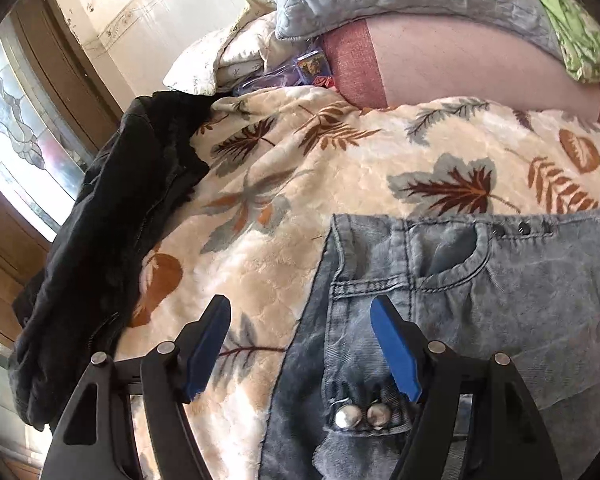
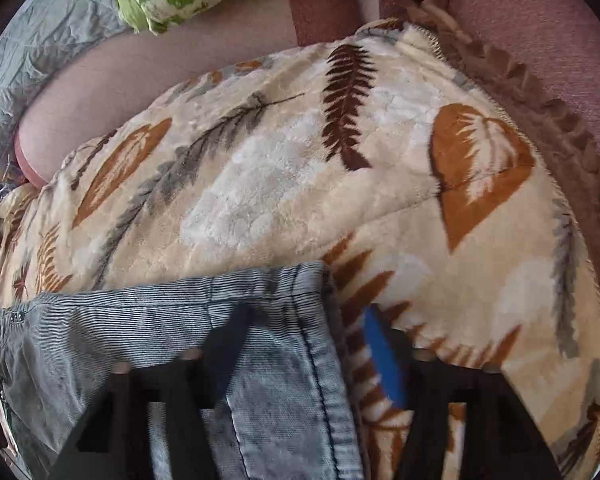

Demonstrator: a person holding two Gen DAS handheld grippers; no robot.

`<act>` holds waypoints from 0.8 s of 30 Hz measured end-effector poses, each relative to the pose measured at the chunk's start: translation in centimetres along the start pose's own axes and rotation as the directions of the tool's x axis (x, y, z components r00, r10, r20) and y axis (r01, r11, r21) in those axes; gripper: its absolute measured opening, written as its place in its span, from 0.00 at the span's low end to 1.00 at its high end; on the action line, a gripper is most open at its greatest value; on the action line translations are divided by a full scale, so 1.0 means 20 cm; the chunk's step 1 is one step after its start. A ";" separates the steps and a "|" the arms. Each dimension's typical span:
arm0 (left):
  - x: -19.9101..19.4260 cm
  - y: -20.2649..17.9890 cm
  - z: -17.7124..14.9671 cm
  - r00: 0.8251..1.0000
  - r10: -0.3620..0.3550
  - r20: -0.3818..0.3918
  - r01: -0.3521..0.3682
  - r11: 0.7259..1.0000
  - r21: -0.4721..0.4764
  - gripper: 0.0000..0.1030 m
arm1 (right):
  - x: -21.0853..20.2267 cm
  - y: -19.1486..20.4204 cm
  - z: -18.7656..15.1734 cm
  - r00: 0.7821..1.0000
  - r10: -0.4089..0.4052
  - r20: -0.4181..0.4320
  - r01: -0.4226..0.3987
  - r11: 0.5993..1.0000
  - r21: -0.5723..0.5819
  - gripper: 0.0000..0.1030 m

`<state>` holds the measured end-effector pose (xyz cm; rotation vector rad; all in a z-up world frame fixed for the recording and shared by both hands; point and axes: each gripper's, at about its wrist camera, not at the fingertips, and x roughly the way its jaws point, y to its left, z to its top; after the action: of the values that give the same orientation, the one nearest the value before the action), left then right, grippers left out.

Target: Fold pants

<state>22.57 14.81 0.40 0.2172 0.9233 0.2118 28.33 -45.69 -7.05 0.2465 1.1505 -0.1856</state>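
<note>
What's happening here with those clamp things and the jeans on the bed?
A person is holding a two-finger gripper in each hand, working at folding a pair of grey-blue jeans spread on a leaf-patterned blanket. The left gripper is open over the waistband end, near the metal buttons. The right gripper is open too, straddling the hemmed edge of the denim. Neither grips any cloth yet. A black jacket lies off to the side.

No words, numbers or brand marks can be read in either view. The small printed packets by the pillows are too blurred to make out.
</note>
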 end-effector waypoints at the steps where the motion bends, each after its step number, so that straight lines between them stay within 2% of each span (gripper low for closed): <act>1: 0.02 -0.03 0.02 0.999 -0.038 -0.001 0.038 0.999 -0.002 0.71 | -0.02 0.04 0.00 0.999 -0.033 0.030 0.034 0.999 -0.042 0.20; 3: 0.08 -0.10 0.03 0.998 -0.062 -0.031 0.063 0.998 0.017 0.71 | -0.08 0.11 0.02 0.984 -0.131 0.119 0.144 0.984 -0.108 0.18; 4: 0.15 -0.16 0.02 0.997 -0.036 -0.069 0.039 0.998 0.054 0.71 | -0.07 0.14 0.03 0.977 -0.167 0.133 0.184 0.975 -0.127 0.18; 5: 0.26 -0.22 0.00 0.991 0.032 -0.129 -0.017 0.993 0.114 0.71 | -0.02 0.14 0.03 0.977 -0.186 0.101 0.198 0.971 -0.131 0.18; 6: 0.36 -0.26 -0.02 0.978 0.080 -0.192 -0.051 0.988 0.149 0.73 | 0.04 0.15 0.03 0.975 -0.214 0.056 0.220 0.964 -0.151 0.24; 8: 0.38 -0.25 -0.02 0.983 0.083 -0.162 -0.067 0.993 0.101 0.75 | 0.03 0.14 0.04 0.971 -0.224 0.084 0.235 0.959 -0.156 0.35; 9: 0.34 -0.24 0.00 0.983 0.067 -0.169 -0.054 0.995 0.081 0.75 | -0.03 0.11 0.03 0.975 -0.205 0.084 0.214 0.970 -0.119 0.44; 10: 0.29 -0.21 0.01 0.988 0.040 -0.151 -0.030 0.998 0.064 0.75 | -0.11 0.05 0.00 0.984 -0.153 0.089 0.159 0.985 -0.071 0.61; 11: 0.22 -0.19 0.01 0.993 0.025 -0.112 -0.019 0.998 0.056 0.75 | -0.21 -0.01 -0.03 0.989 -0.102 0.105 0.107 0.994 -0.034 0.68; 14: 0.00 -0.09 -0.06 1.000 0.006 -0.030 -0.004 0.998 0.068 0.75 | -0.47 -0.19 -0.22 0.996 0.038 0.076 -0.042 0.997 0.057 0.70; 17: -0.11 0.06 -0.24 0.999 -0.019 -0.047 0.022 0.997 0.074 0.77 | -0.63 -0.37 -0.52 0.988 0.151 -0.021 -0.147 0.982 0.119 0.71; 19: -0.13 0.15 -0.39 0.994 -0.032 -0.101 0.039 0.997 0.066 0.77 | -0.67 -0.48 -0.74 0.970 0.230 -0.082 -0.214 0.962 0.170 0.71; 21: -0.15 0.22 -0.54 0.988 -0.049 -0.148 0.060 0.996 0.069 0.77 | -0.69 -0.53 -0.96 0.941 0.292 -0.171 -0.253 0.942 0.218 0.71; 24: -0.13 0.29 -0.72 0.976 -0.058 -0.208 0.071 0.996 0.060 0.77 | -0.69 -0.56 -1.21 0.904 0.368 -0.218 -0.306 0.912 0.272 0.71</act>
<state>9.02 20.95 -4.45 0.2302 1.1430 0.1447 -1.35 -49.15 -4.85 0.6928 1.3316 0.0256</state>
